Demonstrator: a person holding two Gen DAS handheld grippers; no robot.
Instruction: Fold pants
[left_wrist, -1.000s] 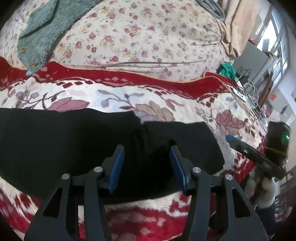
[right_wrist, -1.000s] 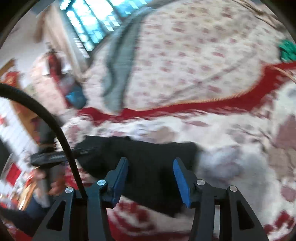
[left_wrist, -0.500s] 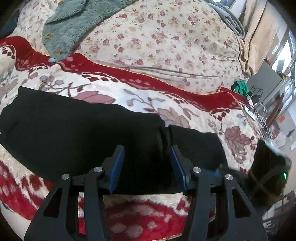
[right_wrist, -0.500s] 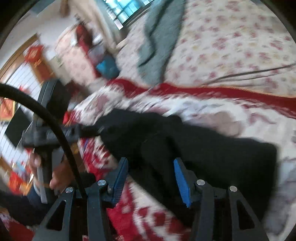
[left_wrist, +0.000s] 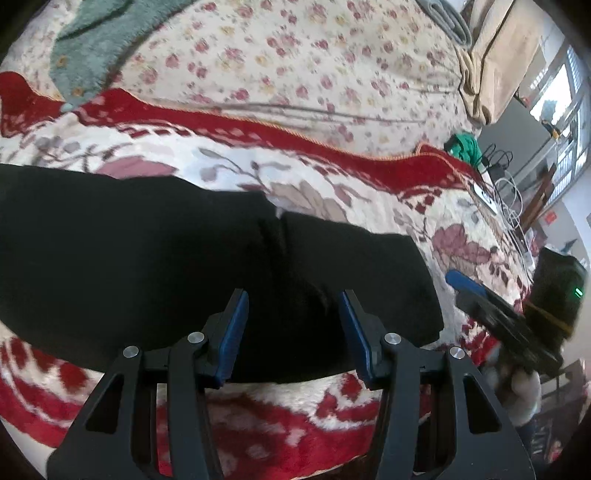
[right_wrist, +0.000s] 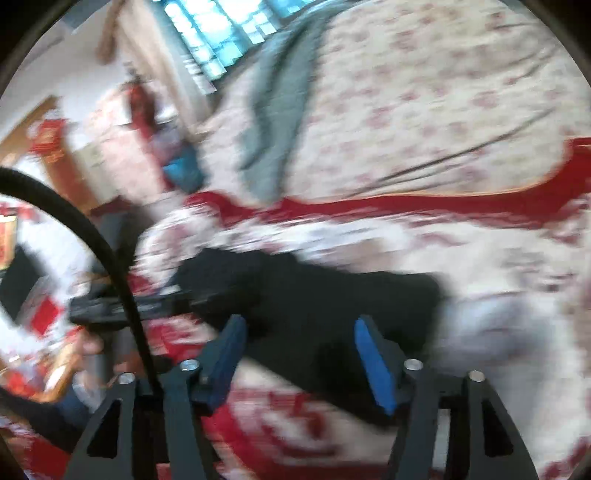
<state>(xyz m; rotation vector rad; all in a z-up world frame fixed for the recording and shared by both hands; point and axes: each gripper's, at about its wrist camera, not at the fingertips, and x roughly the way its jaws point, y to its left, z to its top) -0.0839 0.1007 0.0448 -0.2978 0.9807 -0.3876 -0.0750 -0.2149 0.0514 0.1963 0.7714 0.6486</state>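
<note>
Black fabric pants (left_wrist: 155, 251) lie flat in a long band across the red-and-cream floral blanket (left_wrist: 280, 424), laid out for folding, with a seam or overlap near the middle (probably legs already doubled). Left gripper (left_wrist: 293, 328) hovers over the near edge, fingers apart, gripping nothing. Right gripper (right_wrist: 297, 349), blurred, also spread and empty, sits above the pants' end (right_wrist: 332, 306). Beyond: cream flowered quilt (left_wrist: 295, 66), teal fleece garment (left_wrist: 85, 48).

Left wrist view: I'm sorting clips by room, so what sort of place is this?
Most likely a home bedroom: black pants lie on a red floral blanket over a flowered quilt, with a window alongside.
</note>
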